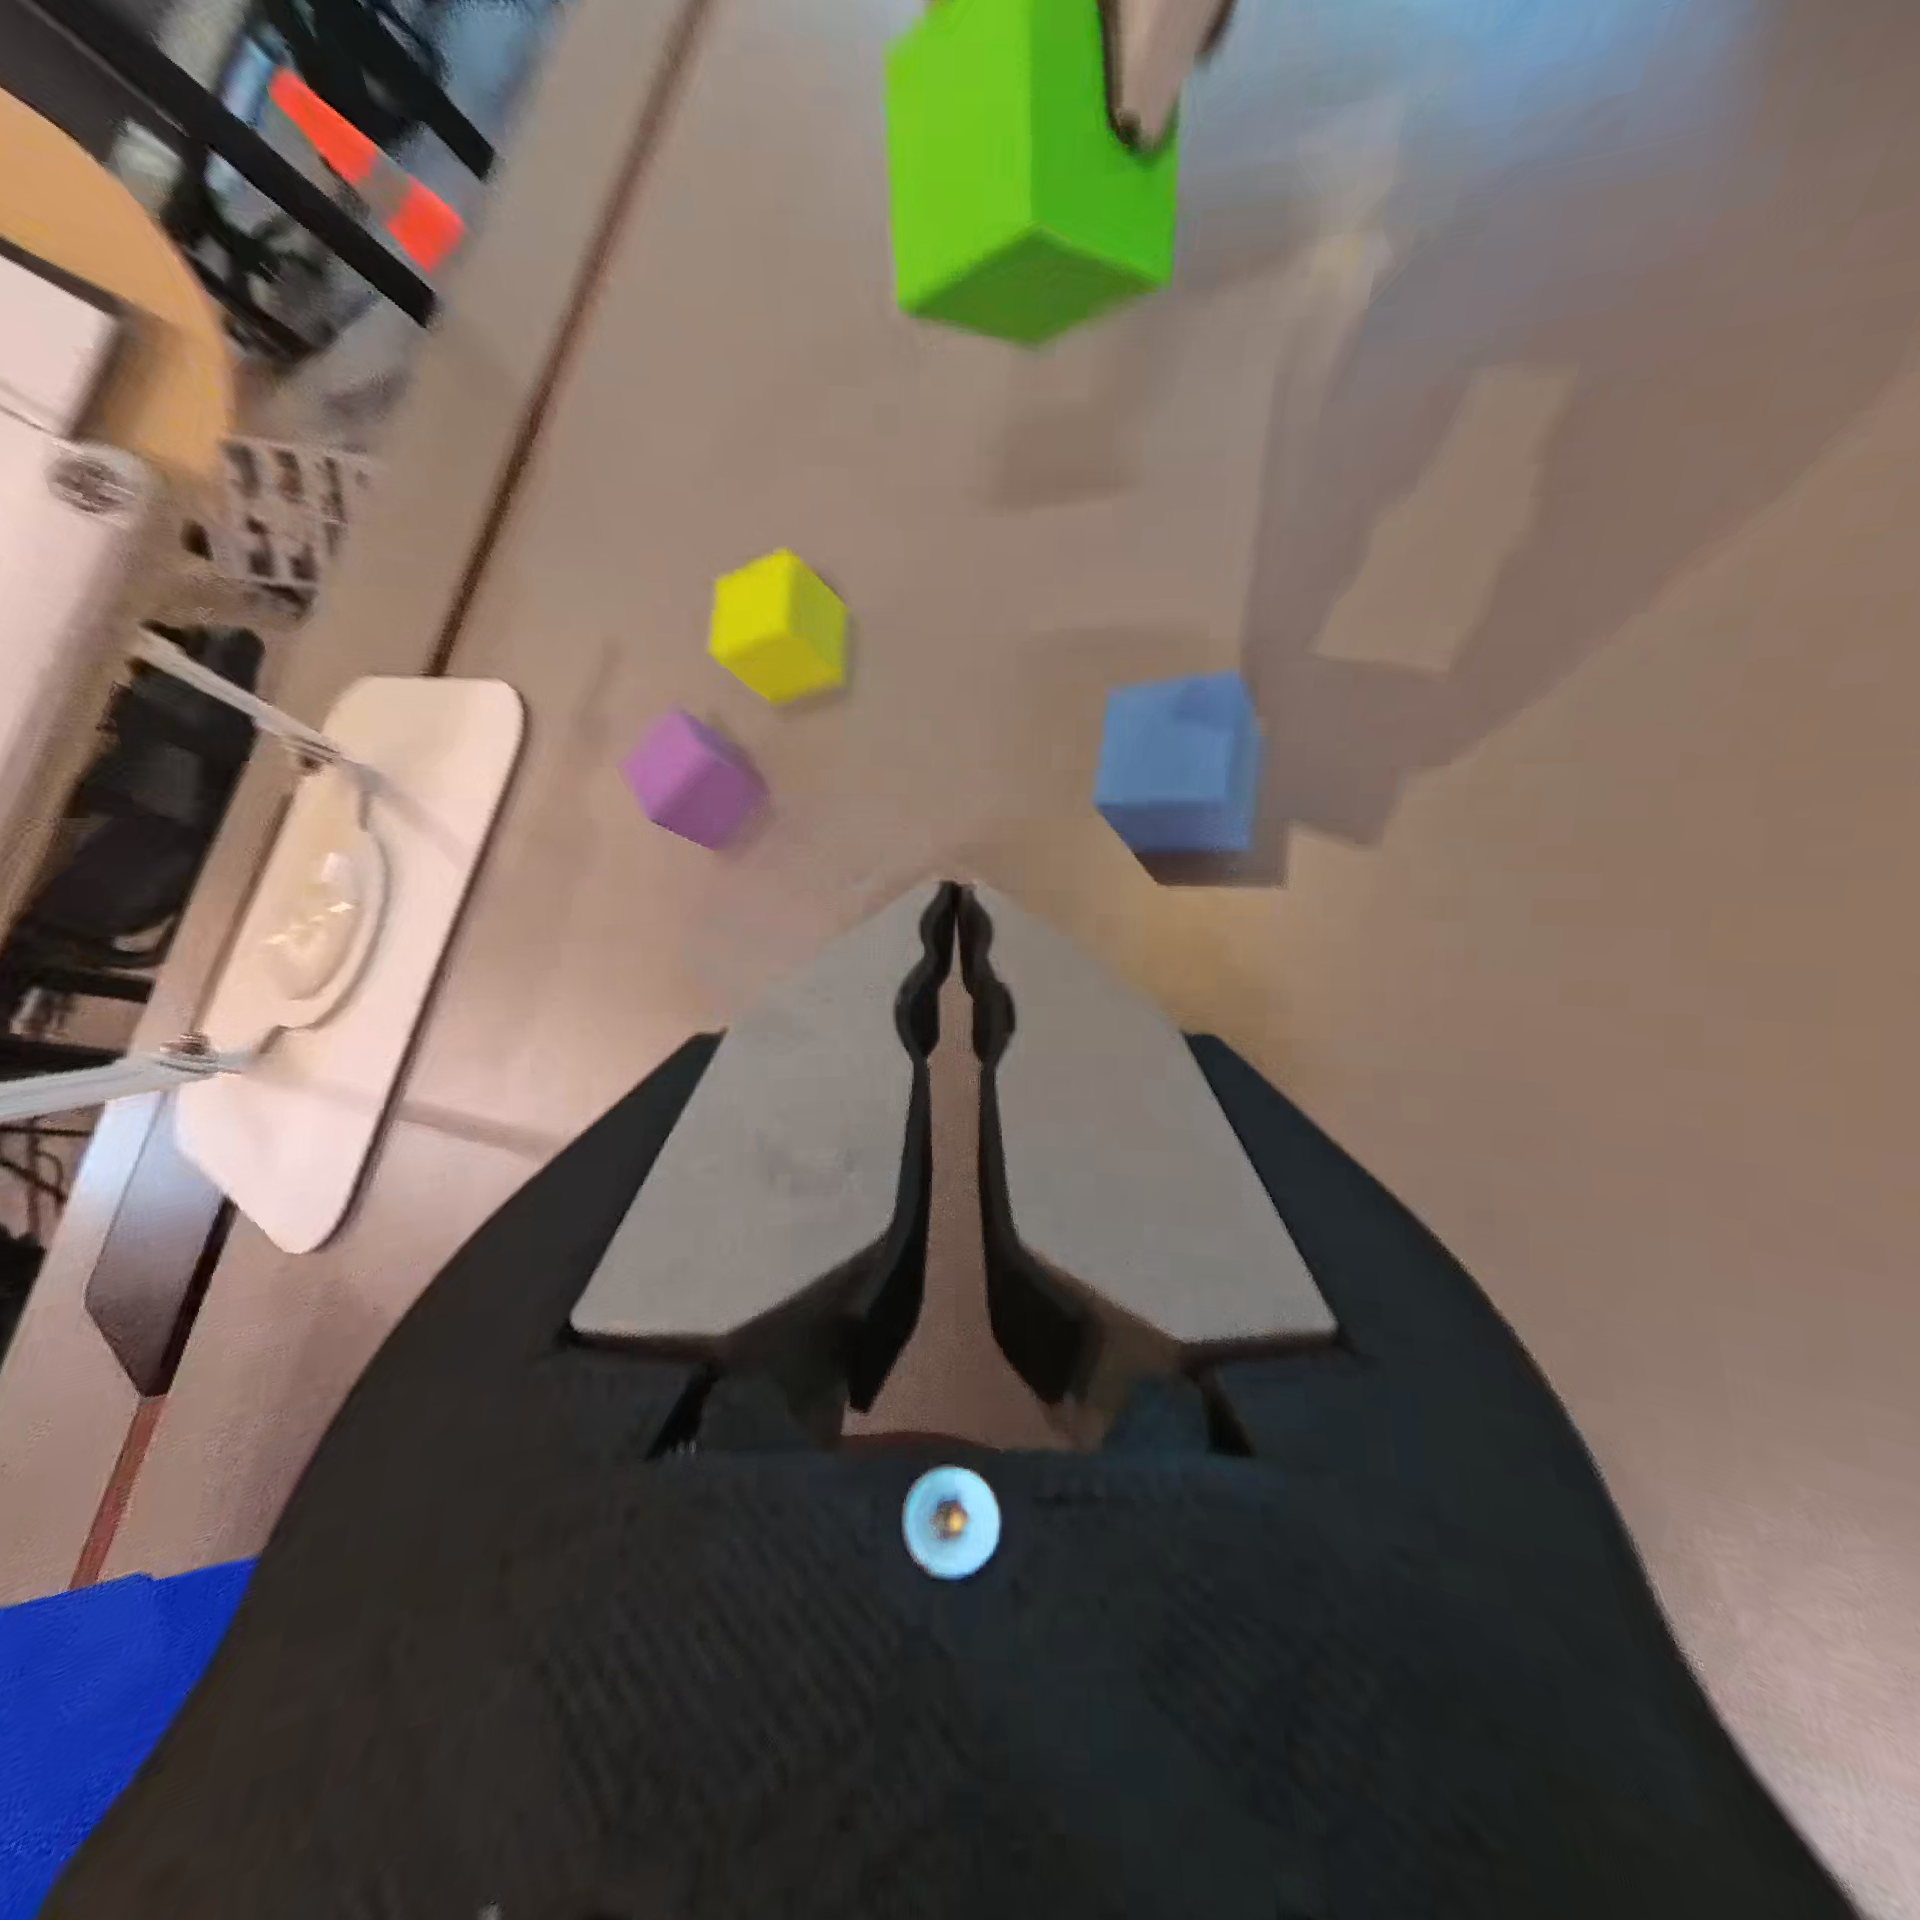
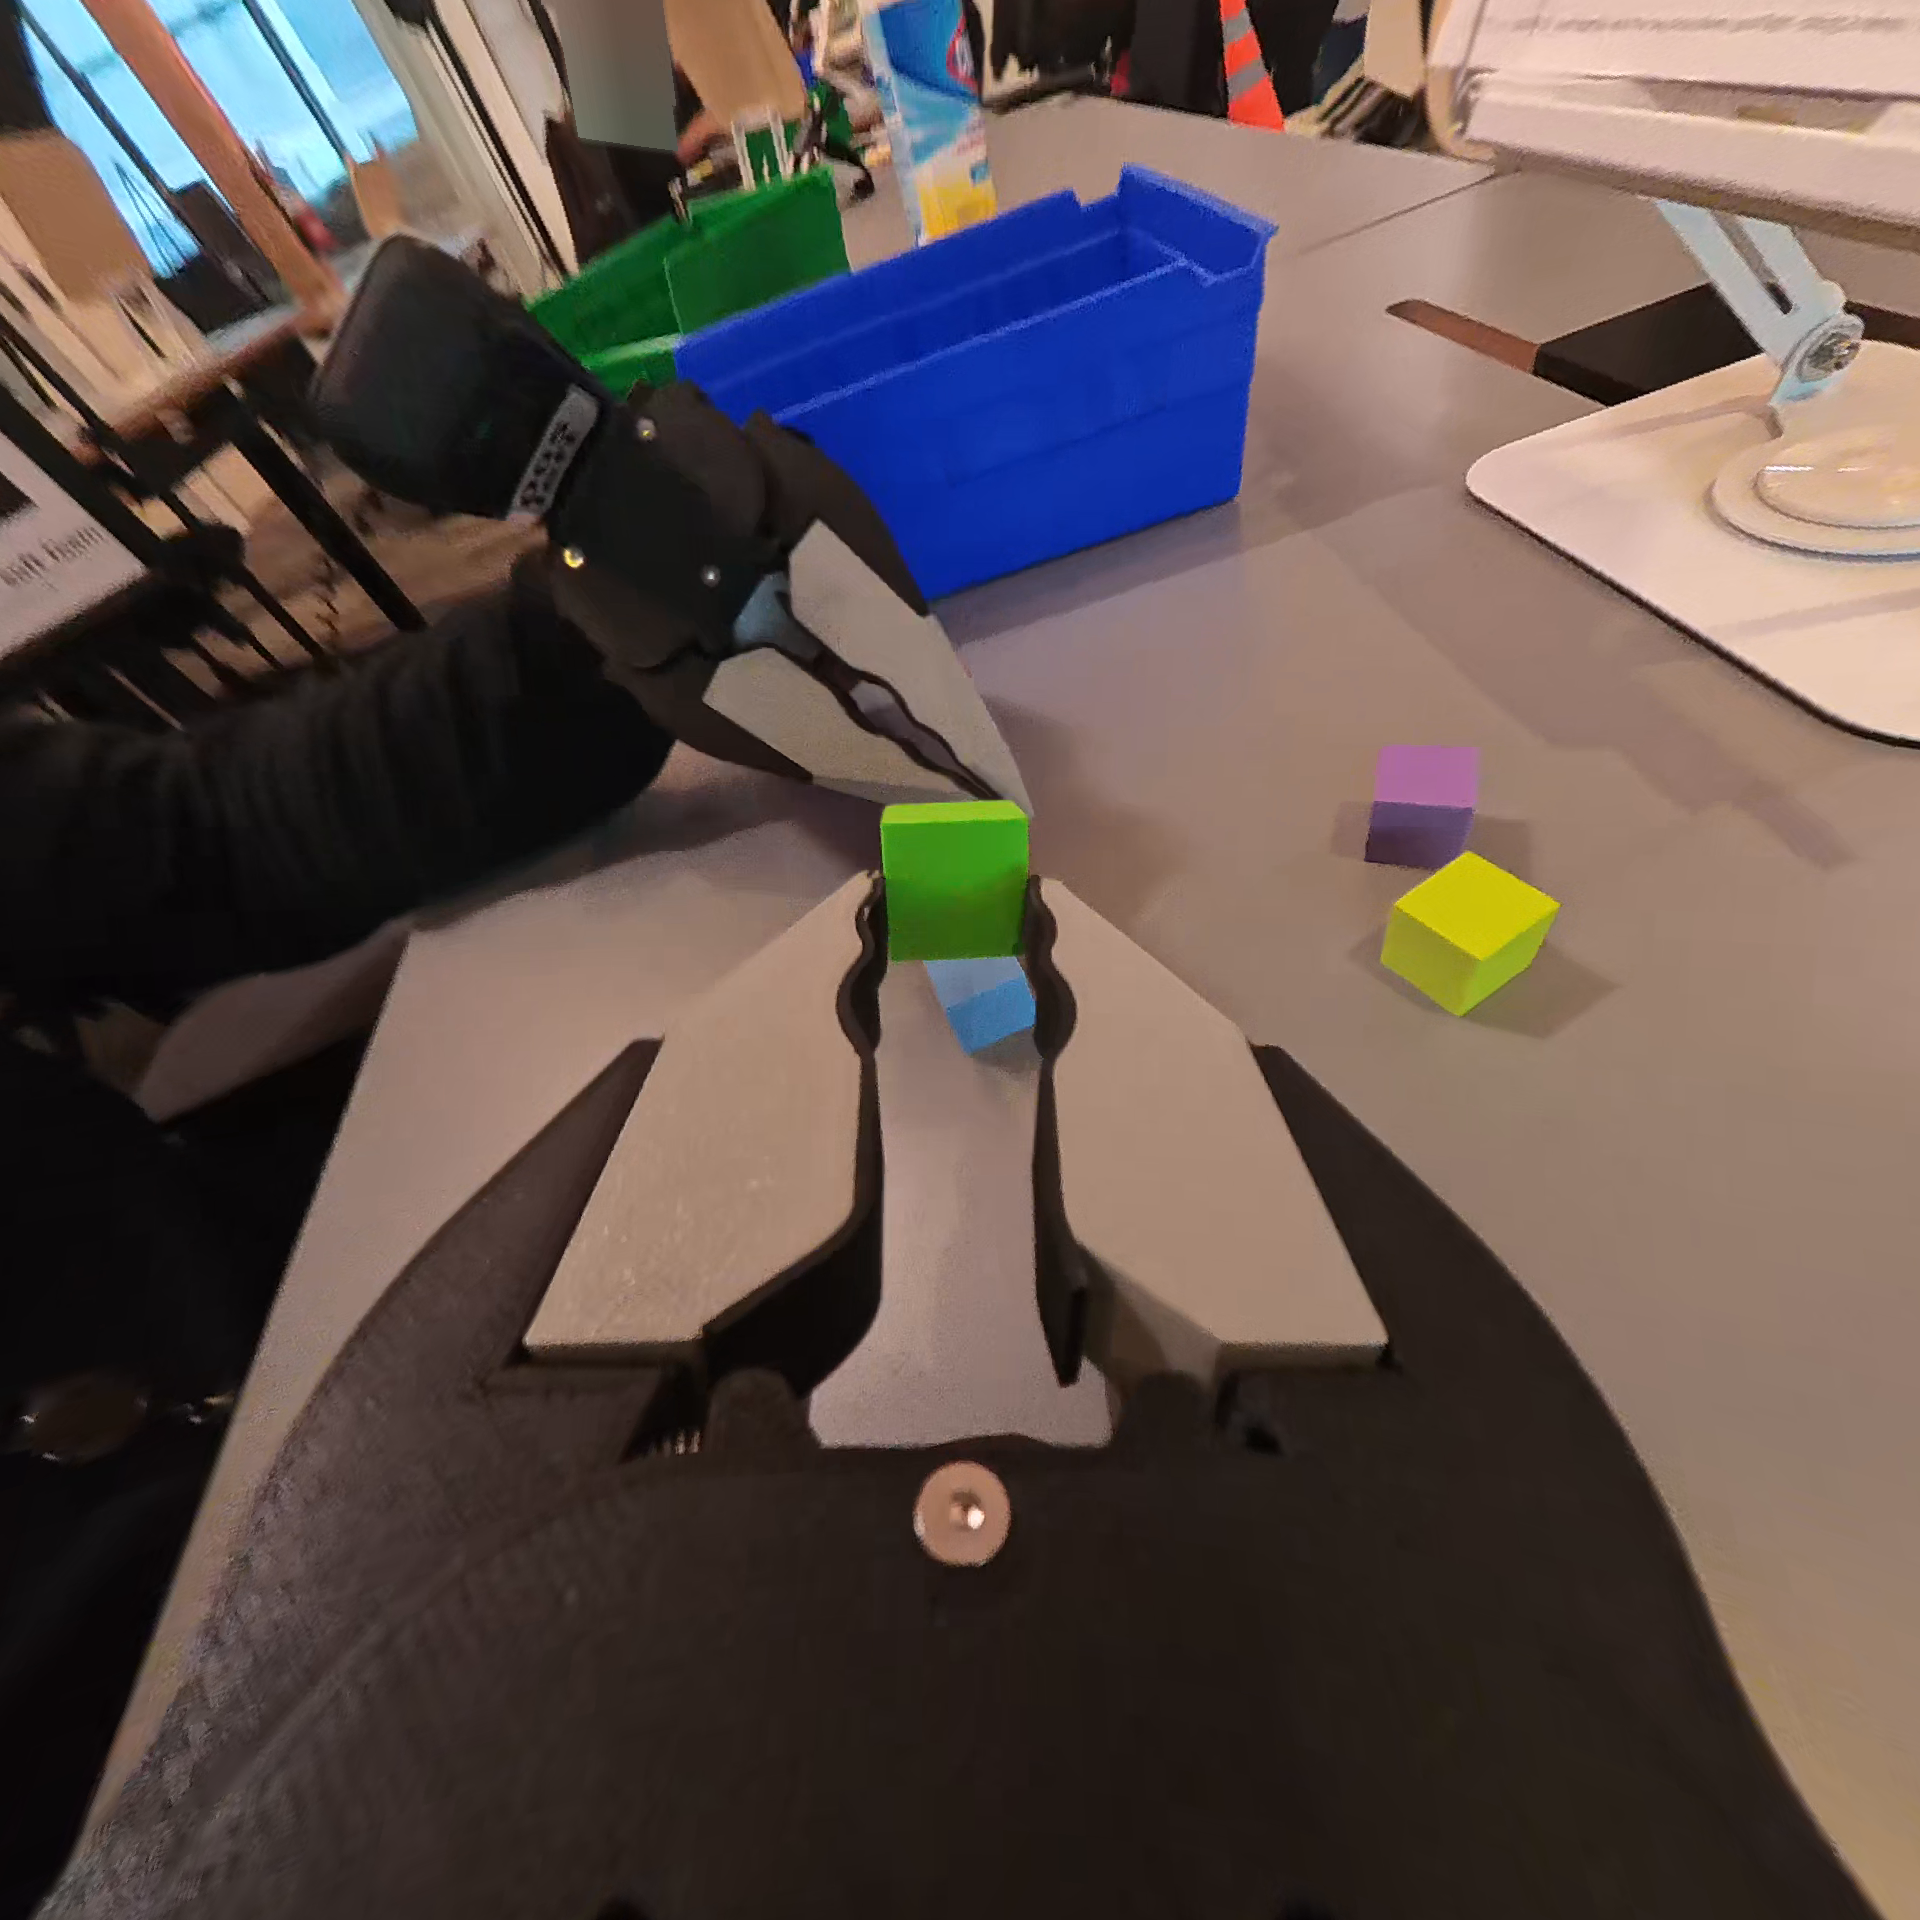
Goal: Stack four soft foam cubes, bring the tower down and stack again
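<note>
**Green cube held aloft over the blue one**

While clamped on the green cube [image 2: 953, 878] at its two side faces, right gripper [image 2: 953, 914] hung above the grey table [image 2: 1351, 1299], cube clear of the surface. Directly below the held cube, seen through the gap between the fingers: blue cube [image 2: 987, 1006], resting on the table, turned a little off square. In the left wrist view, same green cube [image 1: 1023, 177] high in frame with one pale fingertip of the right gripper [image 1: 1143, 73] pressed against it, and the blue cube [image 1: 1179, 764] alone on the table beneath, its shadow beside it.

Just beyond the green cube, on the far left: left gripper [image 2: 977, 784], fingers together with nothing between them, tips close to the cube's far top edge; contact not clear from either picture. Own view of that left gripper [image 1: 948, 896] confirmed the tips pressed shut, though blurred.

Off to the right, well apart from the blue cube: yellow cube [image 2: 1467, 930] nearer, purple cube [image 2: 1421, 805] just behind it, both on the table and not touching each other. Same pair in the left view, yellow cube [image 1: 779, 627] beside purple cube [image 1: 694, 777].

Farther back: blue bin [image 2: 1039, 416], then a green bin [image 2: 707, 270] behind it to the left. At far right, a white stand base [image 2: 1621, 540].
</note>
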A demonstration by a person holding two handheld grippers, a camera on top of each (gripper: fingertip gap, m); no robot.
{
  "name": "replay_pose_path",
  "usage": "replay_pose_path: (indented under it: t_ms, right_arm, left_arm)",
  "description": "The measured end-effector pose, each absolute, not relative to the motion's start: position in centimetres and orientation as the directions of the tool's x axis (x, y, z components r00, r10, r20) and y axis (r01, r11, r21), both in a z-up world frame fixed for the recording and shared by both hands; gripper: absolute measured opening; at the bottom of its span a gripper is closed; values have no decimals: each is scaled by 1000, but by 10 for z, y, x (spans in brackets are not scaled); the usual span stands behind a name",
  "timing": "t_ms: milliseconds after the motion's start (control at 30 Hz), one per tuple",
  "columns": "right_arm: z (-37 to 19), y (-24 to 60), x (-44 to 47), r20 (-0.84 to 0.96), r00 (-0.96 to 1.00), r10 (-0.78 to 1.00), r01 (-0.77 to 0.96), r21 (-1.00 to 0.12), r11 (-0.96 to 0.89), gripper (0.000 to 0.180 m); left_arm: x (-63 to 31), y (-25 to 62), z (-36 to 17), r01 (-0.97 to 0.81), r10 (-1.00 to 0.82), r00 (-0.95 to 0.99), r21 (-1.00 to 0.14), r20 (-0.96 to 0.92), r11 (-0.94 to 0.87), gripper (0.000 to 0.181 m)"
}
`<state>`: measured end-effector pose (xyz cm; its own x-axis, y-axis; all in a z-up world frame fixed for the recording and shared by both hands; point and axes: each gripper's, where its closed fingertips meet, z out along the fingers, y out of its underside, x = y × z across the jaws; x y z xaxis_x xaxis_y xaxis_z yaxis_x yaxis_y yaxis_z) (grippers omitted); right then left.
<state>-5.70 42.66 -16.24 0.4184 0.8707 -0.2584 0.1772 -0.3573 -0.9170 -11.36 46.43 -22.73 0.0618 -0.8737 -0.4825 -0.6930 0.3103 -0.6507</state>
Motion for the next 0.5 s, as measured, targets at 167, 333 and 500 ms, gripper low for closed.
replay_pose_path:
  t_ms: [167, 333, 500]
  right_arm:
    - [-177, 424, -62, -183, 435, 882, 286, -901, -328, 24]
    - [-181, 427, -59, -192, 449, 873, 288, -893, -344, 24]
    - [-173, 429, -53, -199, 455, 868, 255, -905, -341, 24]
  left_arm:
    - [-98, 471, -235, -702, -857, 107, -649, -503, 293, 0]
    - [-91, 465, -247, -717, -861, 69, -626, -504, 309, 0]
    - [-83, 457, -252, -718, -865, 40, -616, -500, 323, 0]
